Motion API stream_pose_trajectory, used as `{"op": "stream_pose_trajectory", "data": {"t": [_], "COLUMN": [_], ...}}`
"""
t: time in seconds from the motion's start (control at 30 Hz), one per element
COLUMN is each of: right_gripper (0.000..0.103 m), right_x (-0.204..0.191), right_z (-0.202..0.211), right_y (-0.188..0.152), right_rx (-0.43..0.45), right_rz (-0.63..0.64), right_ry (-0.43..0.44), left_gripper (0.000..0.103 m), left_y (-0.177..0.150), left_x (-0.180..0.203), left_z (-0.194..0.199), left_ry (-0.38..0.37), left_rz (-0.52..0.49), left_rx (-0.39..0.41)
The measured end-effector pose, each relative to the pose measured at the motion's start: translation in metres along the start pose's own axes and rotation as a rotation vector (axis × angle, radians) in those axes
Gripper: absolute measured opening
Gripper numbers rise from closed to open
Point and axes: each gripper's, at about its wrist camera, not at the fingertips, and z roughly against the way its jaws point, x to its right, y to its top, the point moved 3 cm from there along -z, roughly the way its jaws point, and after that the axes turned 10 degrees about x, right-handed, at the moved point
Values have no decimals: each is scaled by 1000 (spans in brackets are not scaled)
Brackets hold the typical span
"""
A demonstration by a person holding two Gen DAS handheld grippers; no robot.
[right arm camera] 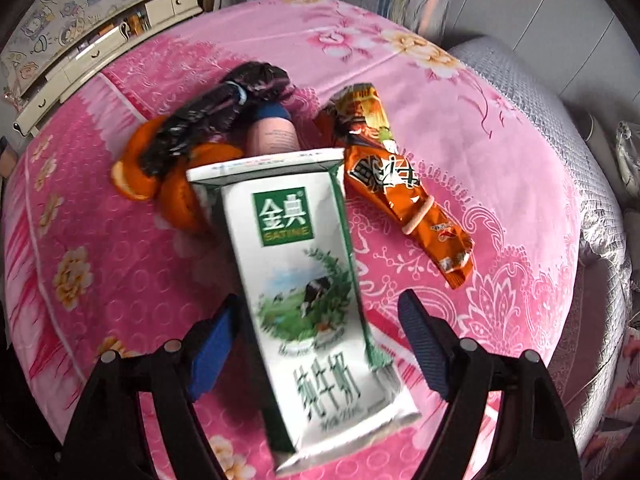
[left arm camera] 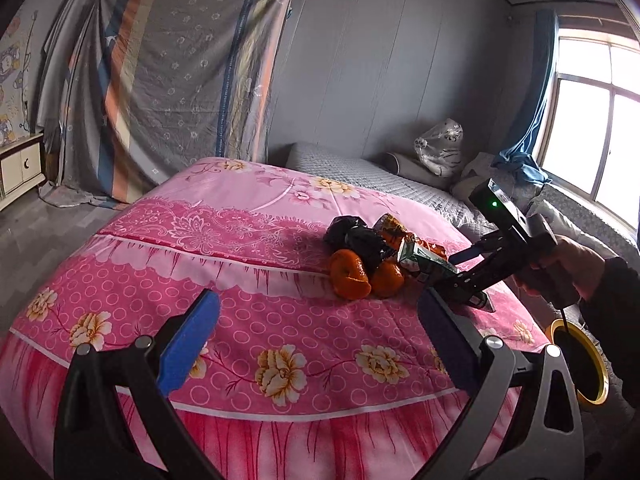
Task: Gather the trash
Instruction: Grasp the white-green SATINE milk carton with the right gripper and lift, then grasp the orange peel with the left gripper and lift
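Mostly pink floral bedspread (left arm camera: 248, 248), grey wall (left arm camera: 360, 80), window (left arm camera: 592, 120) rt.

Hidden, cropped, blurred.
From my right wrist view the milk carton (right arm camera: 316, 280) covers part of the orange peels (right arm camera: 176, 196) and most of a pink bottle (right arm camera: 272, 136); whether its sides touch the fingers (right arm camera: 420, 340) I cannot tell. In my left wrist view the right gripper (left arm camera: 460, 264) hides the carton's lower end, and the yellow-rimmed bin (left arm camera: 588, 360) is cut by my sleeve.
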Motion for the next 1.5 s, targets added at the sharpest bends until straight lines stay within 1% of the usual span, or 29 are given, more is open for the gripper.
{"op": "stream_pose_trajectory", "data": {"t": [0.13,0.2,0.23,0.27,0.37,0.47,0.53,0.6,0.67,0.87,1.03,1.1,1.17,1.2,1.23,1.27,1.3,1.43,1.5], "right_gripper": [73,72,69,57,54,53,53,53,53,53,53,53,53,53,53,53,53,53,53], "right_x": [1,1,1,1,-3,-6,-11,-19,-26,-16,-17,-17,-18,-21,-22,-22,-22,-24,-26], "right_z": [-14,-19,-22,-23,-23,-16,-4,11,25,73,109,119,128,131,133,136,138,142,144], "right_y": [7,8,9,9,9,6,2,-3,-9,-40,-72,-82,-91,-94,-96,-98,-99,-104,-107], "right_rx": [-10,-16,-17,-16,-8,14,41,72,94,231,322,346,363,367,374,380,385,397,405], "right_rz": [-44,-52,-56,-63,-84,-104,-119,-121,-136,-293,-367,-388,-403,-405,-408,-408,-406,-413,-413], "right_ry": [43,41,41,51,58,65,102,162,197,261,295,310,316,319,322,316,309,324,327], "left_gripper": [95,95,95,95,95,95,95,95,95,95,94,94,93,89,81,79,79,79,79], "left_y": [-6,-9,-9,-10,-10,-9,-8,-8,-7,-1,-4,-6,-7,-7,-7,-7,-8,-11,-13], "left_x": [-10,-13,-13,-13,-12,-9,-6,-3,0,11,22,25,25,25,25,25,25,27,29], "left_z": [-8,-12,-13,-14,-17,-22,-26,-31,-38,-63,-97,-112,-126,-134,-139,-145,-152,-170,-177], "left_ry": [15,24,28,28,33,39,29,33,39,7,14,21,24,34,42,41,40,62,59], "left_rz": [34,39,41,44,44,34,27,8,-11,-12,-88,-103,-95,-90,-86,-80,-74,-81,-84], "left_rx": [-32,-51,-58,-63,-75,-90,-102,-112,-124,-167,-228,-259,-289,-305,-316,-331,-348,-384,-400]}}
